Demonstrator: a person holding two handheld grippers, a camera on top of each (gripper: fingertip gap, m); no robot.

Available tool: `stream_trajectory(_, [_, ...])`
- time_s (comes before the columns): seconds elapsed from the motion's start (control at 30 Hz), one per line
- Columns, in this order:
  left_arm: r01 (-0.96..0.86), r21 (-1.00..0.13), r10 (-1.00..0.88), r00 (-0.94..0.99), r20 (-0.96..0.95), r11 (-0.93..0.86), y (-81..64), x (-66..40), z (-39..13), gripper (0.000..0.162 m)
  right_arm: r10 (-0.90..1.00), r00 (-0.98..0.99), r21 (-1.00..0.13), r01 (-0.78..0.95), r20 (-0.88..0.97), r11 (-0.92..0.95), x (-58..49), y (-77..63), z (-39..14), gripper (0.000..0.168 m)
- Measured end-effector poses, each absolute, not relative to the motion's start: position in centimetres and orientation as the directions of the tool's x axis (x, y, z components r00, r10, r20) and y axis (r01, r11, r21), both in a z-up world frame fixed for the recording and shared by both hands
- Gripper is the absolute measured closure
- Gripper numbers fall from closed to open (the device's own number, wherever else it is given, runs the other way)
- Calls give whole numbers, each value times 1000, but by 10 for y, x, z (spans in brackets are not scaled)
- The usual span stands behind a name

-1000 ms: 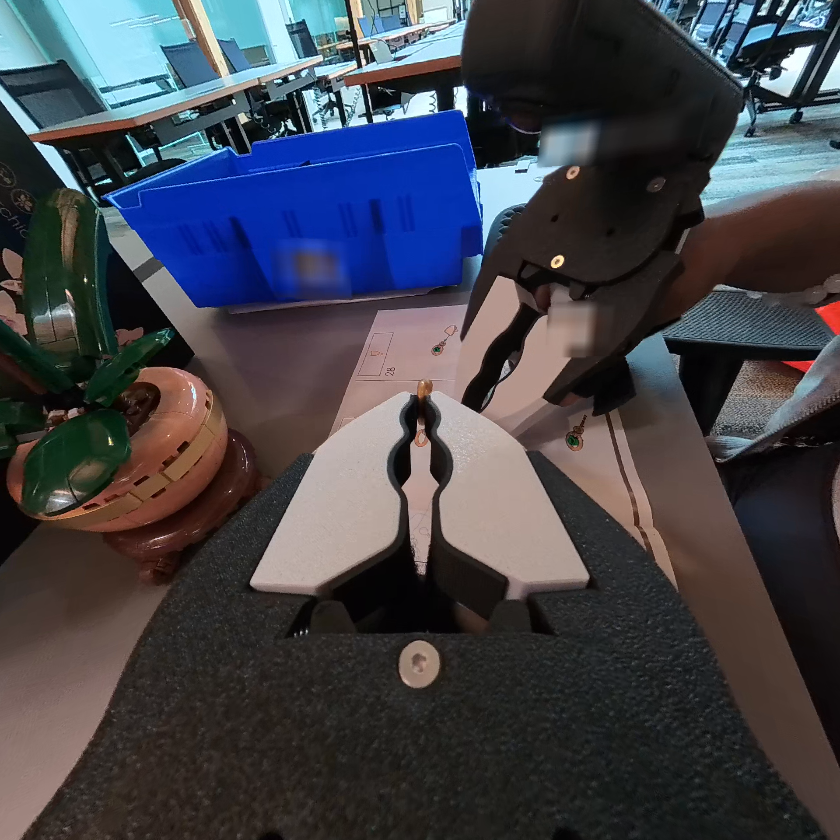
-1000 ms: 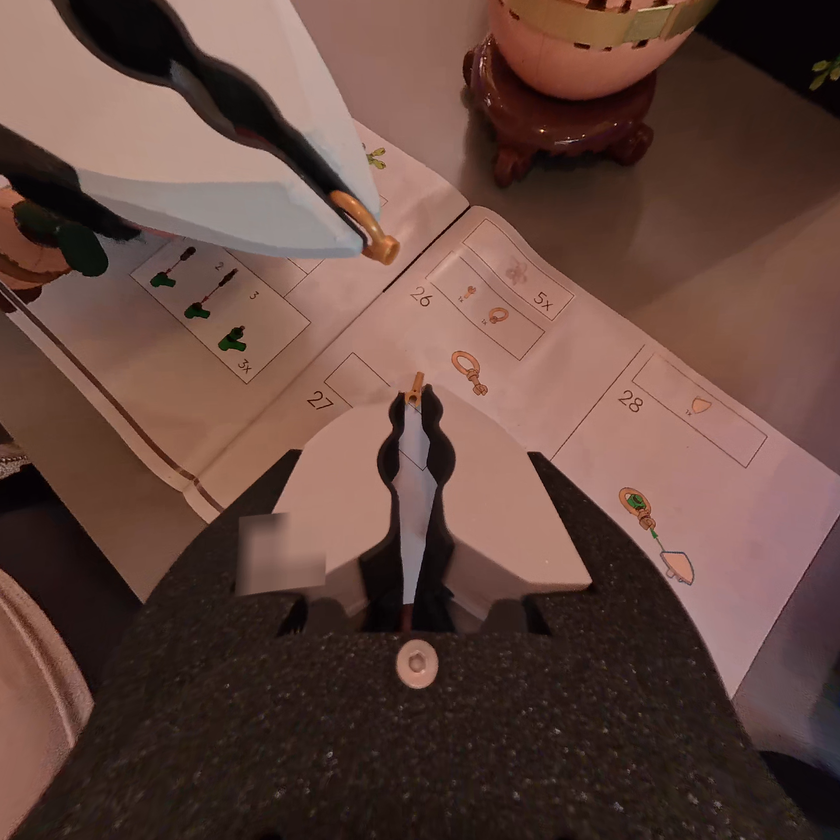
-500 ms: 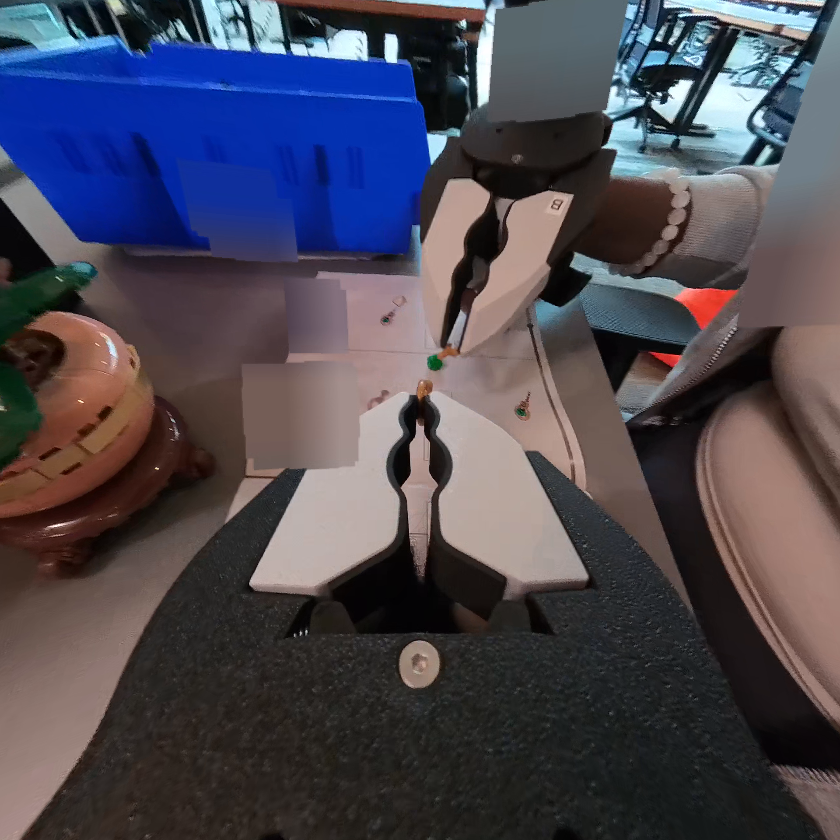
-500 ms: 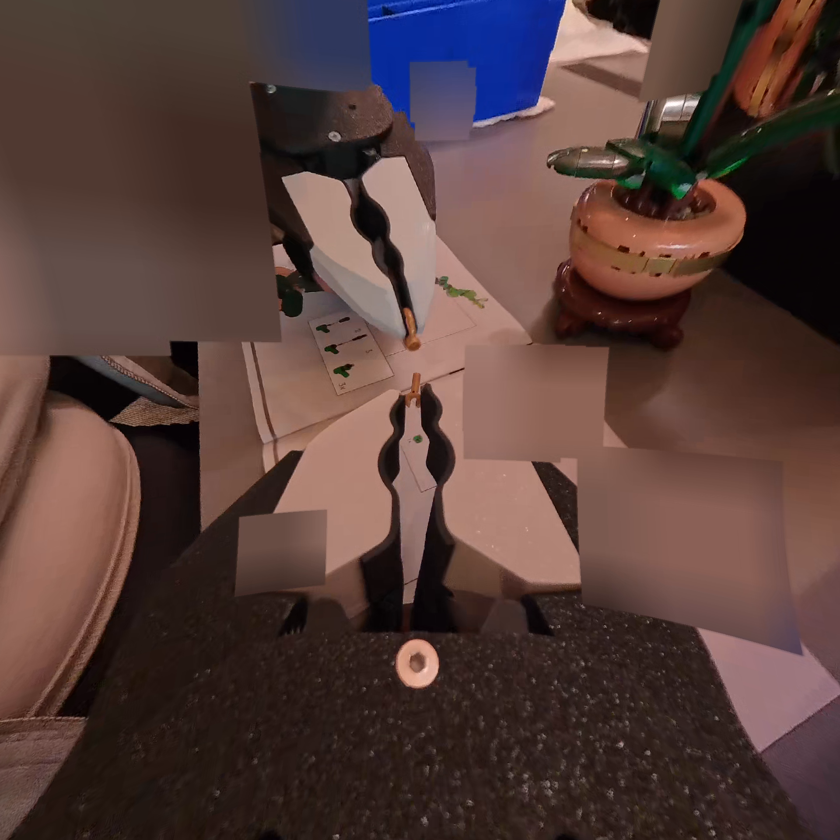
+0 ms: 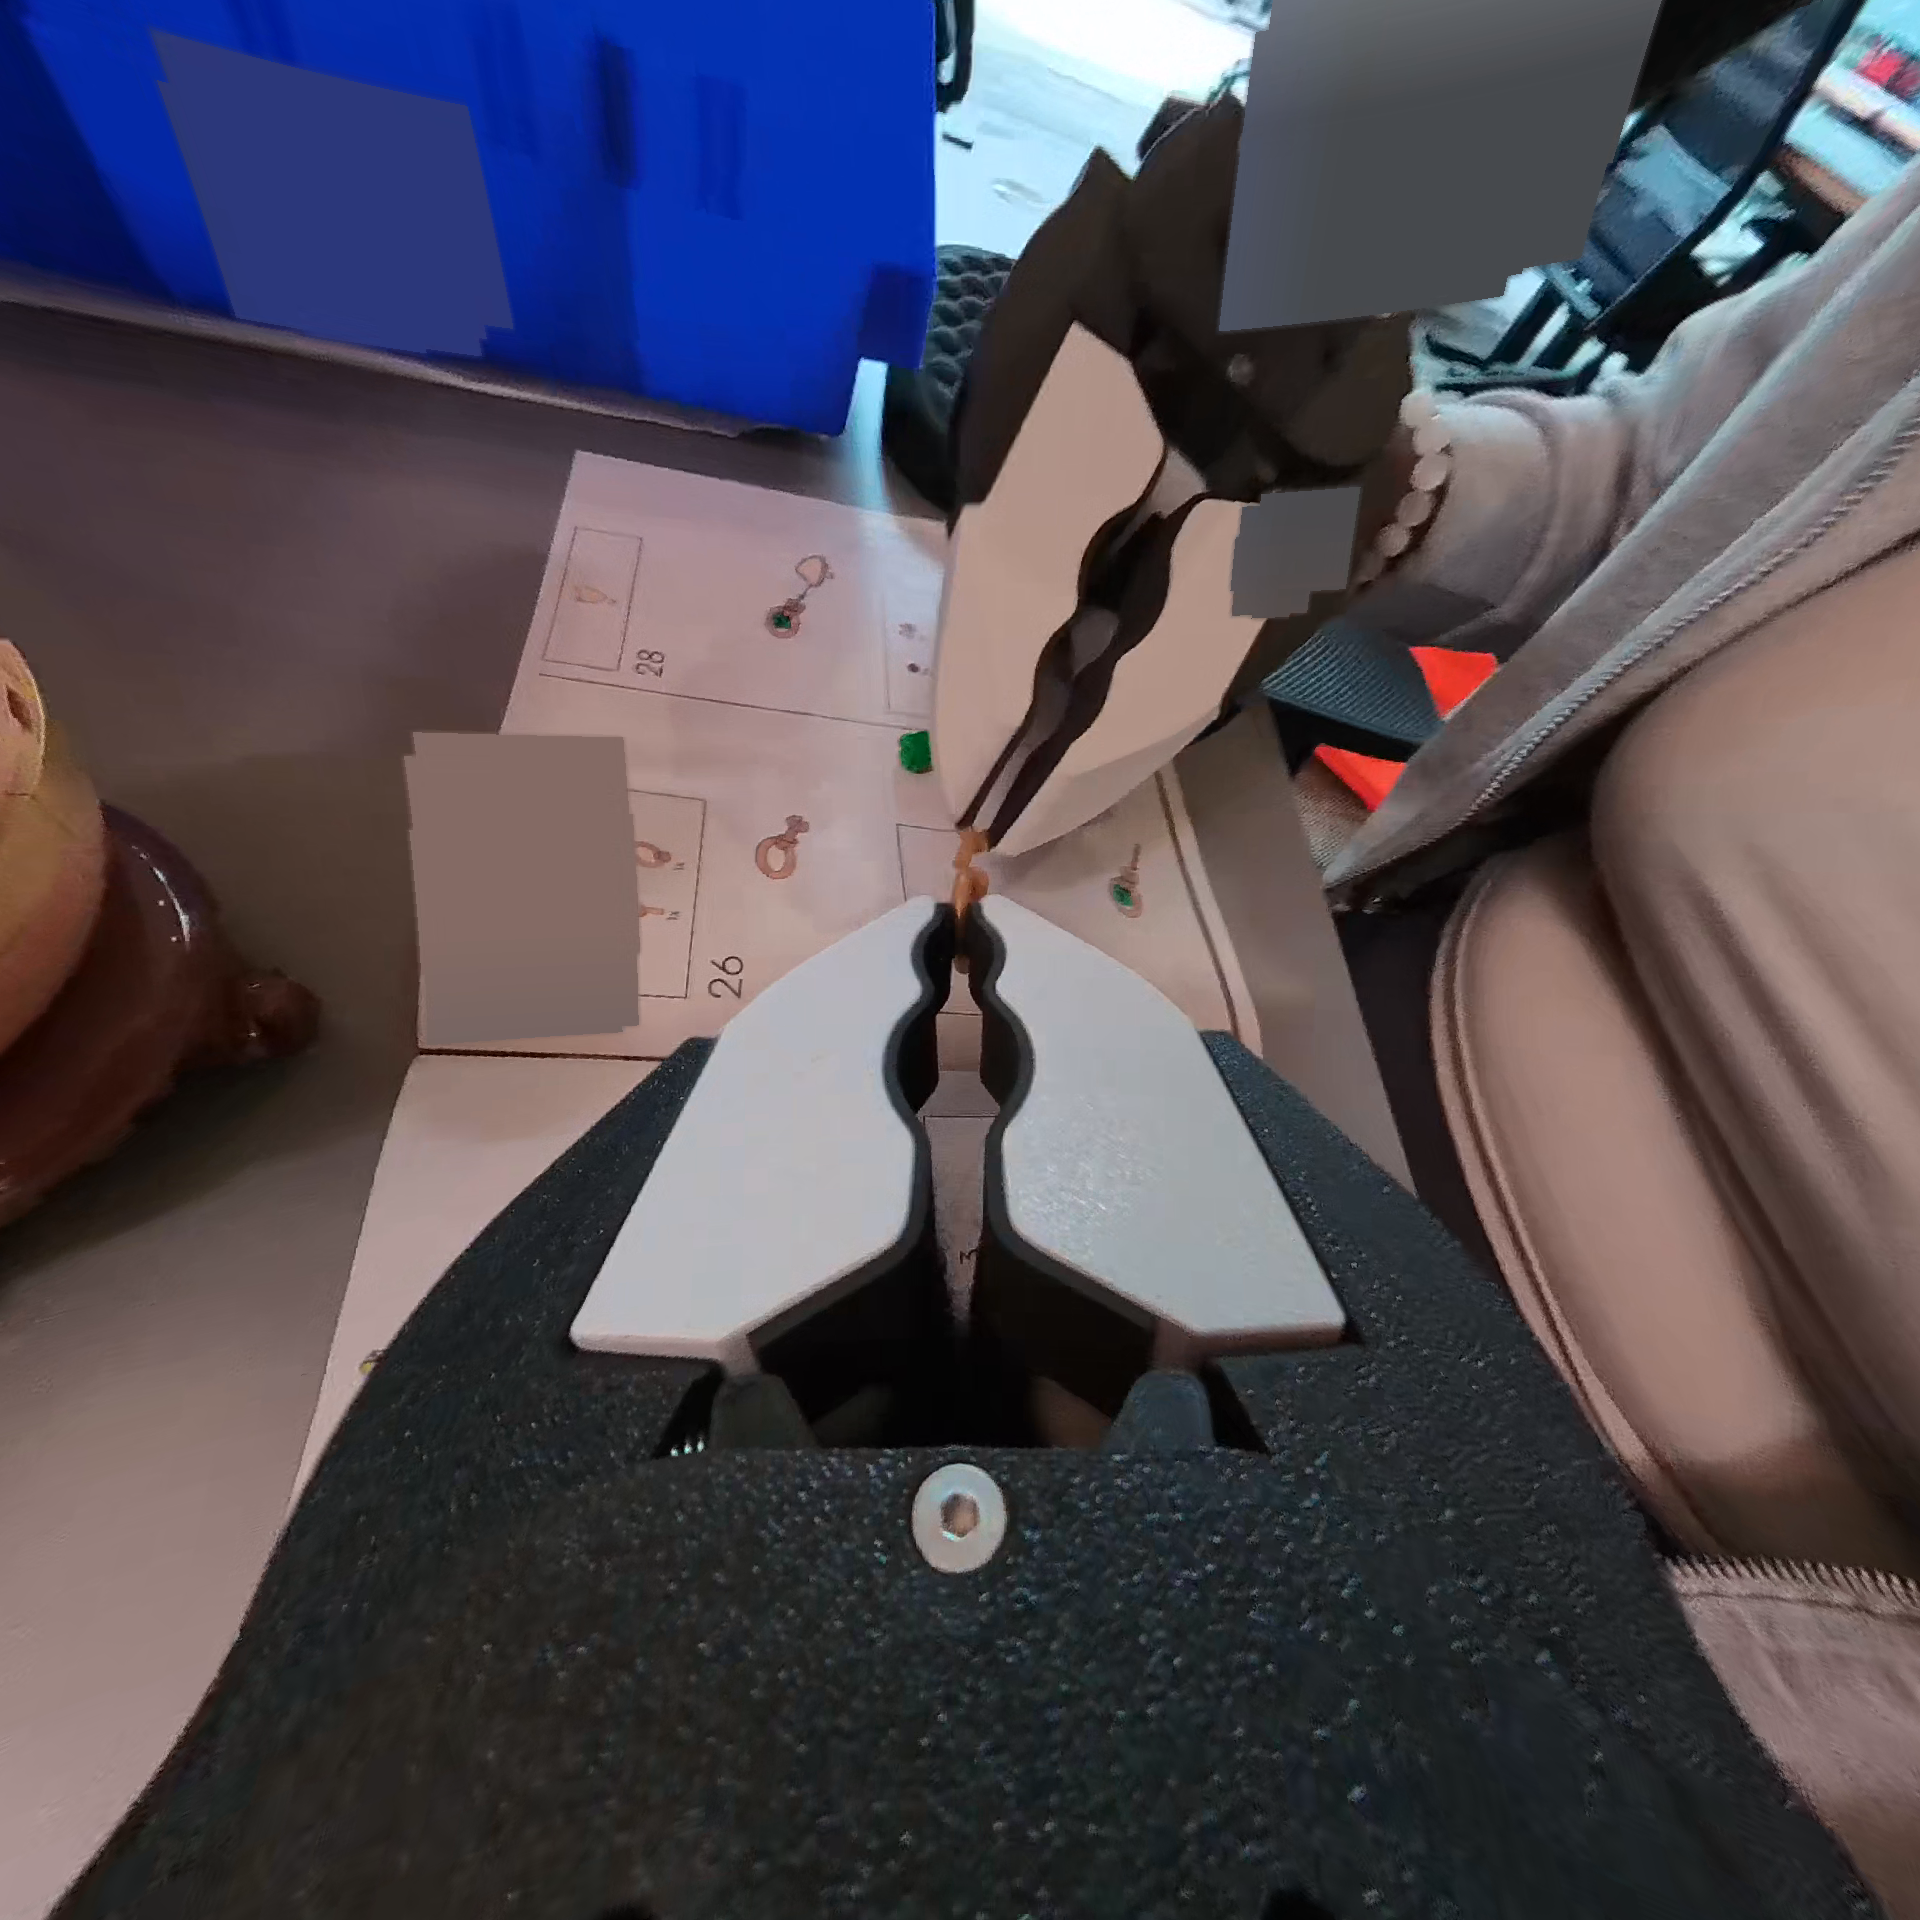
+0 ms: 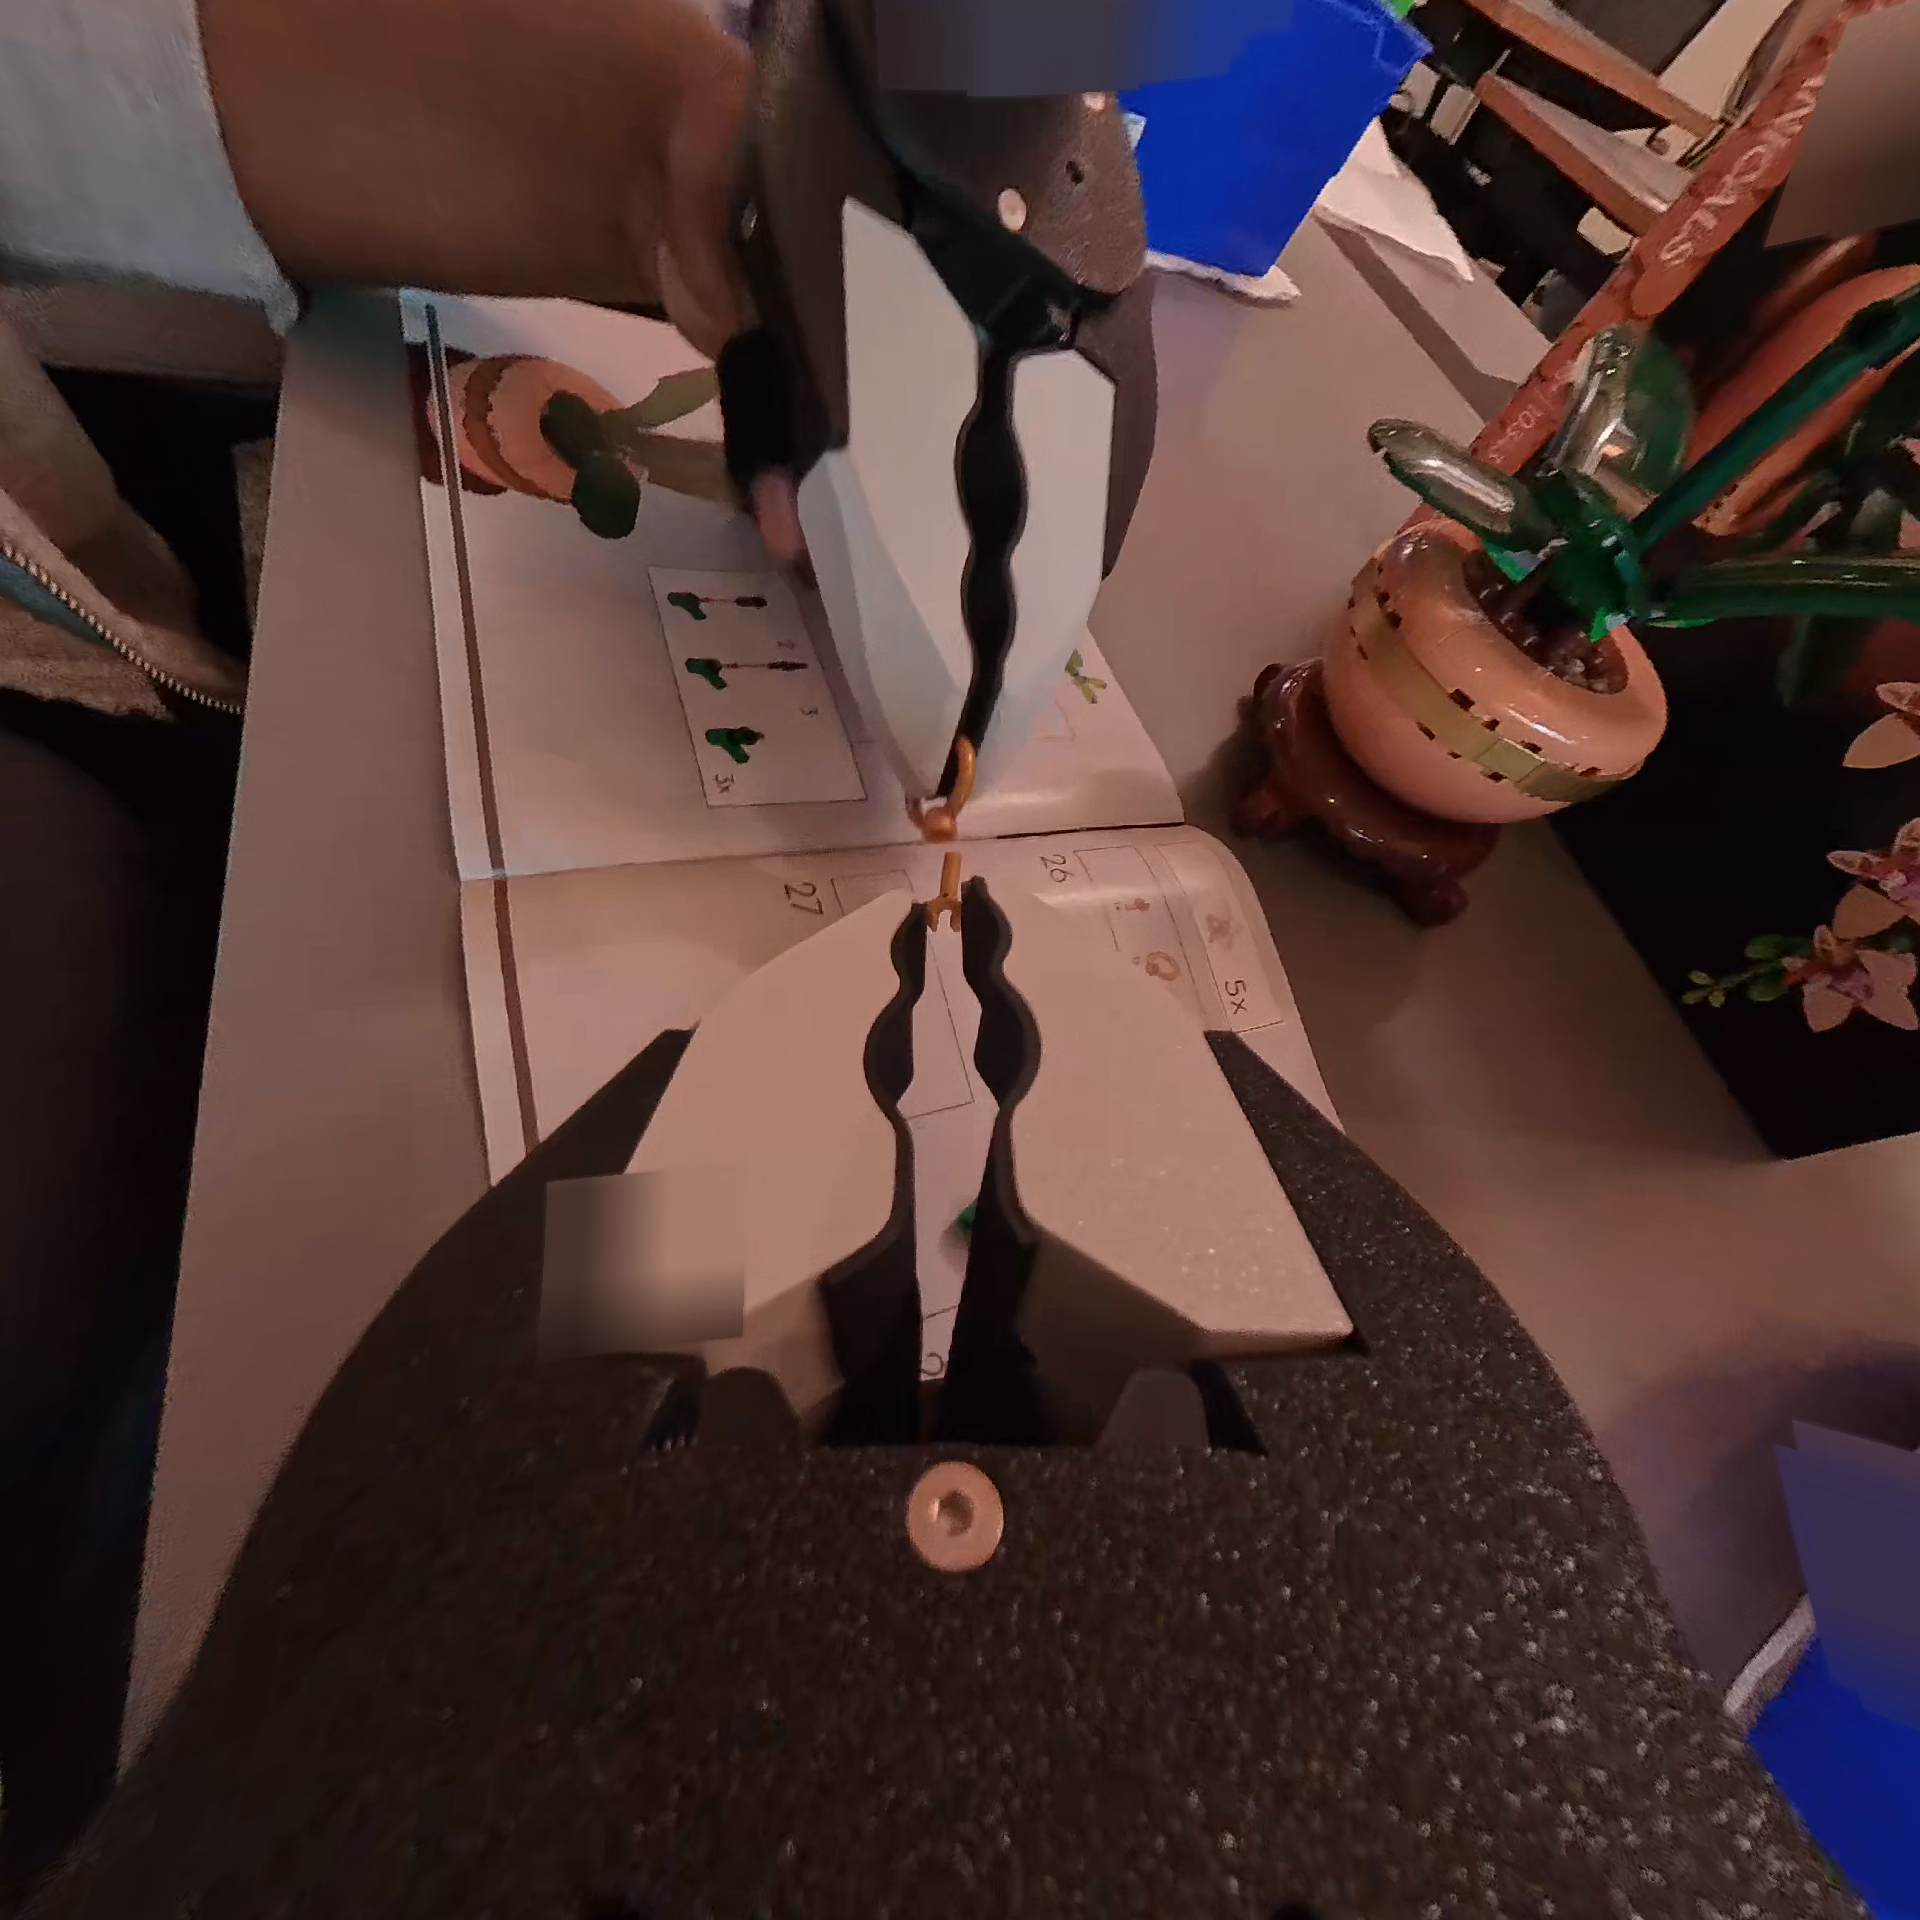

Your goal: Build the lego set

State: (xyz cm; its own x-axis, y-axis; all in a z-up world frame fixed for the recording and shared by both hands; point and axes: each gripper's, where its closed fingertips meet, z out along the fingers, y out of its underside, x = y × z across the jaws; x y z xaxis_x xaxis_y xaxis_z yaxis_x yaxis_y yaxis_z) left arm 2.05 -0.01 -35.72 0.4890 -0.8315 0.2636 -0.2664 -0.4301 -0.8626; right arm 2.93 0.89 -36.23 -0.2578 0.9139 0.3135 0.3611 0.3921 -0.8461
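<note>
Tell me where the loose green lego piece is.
In the left wrist view, the green lego piece lies on the open instruction booklet, just left of the right gripper fingers.

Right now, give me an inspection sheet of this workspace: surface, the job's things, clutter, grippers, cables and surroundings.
Surface: grey table, instruction booklet lying open on it.
Job's things: gold ring piece in the left gripper; small gold peg piece in the right gripper; the two tips nearly meet above the booklet. Pink flower pot model with green leaves on its brown stand.
Clutter: small green piece on the booklet.
Grippers: left gripper shut on the ring; right gripper shut on the peg.
Cables: nothing seen.
Surroundings: blue bin, office chairs and desks behind.
</note>
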Motion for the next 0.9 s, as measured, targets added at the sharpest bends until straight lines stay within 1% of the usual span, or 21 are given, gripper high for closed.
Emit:
stream_trajectory(0.13, [-219, -869, -827, 473, 304, -444, -1, 19, -352, 160, 902, -299, -853, 331, 312, 404, 30, 4, -360, 162])
stream_trajectory(0.3, [-275, -856, -837, 471, 278, -438, -4, 23, -358, 160, 898, -310, -853, 325, 312, 409, 31, 2, -360, 162])
stream_trajectory(0.9, [-298, -854, -851, 452, 268, -427, -7, 25, -360, 160, 883, -333, -835, 334, 330, 438, 32, -1, -364, 162])
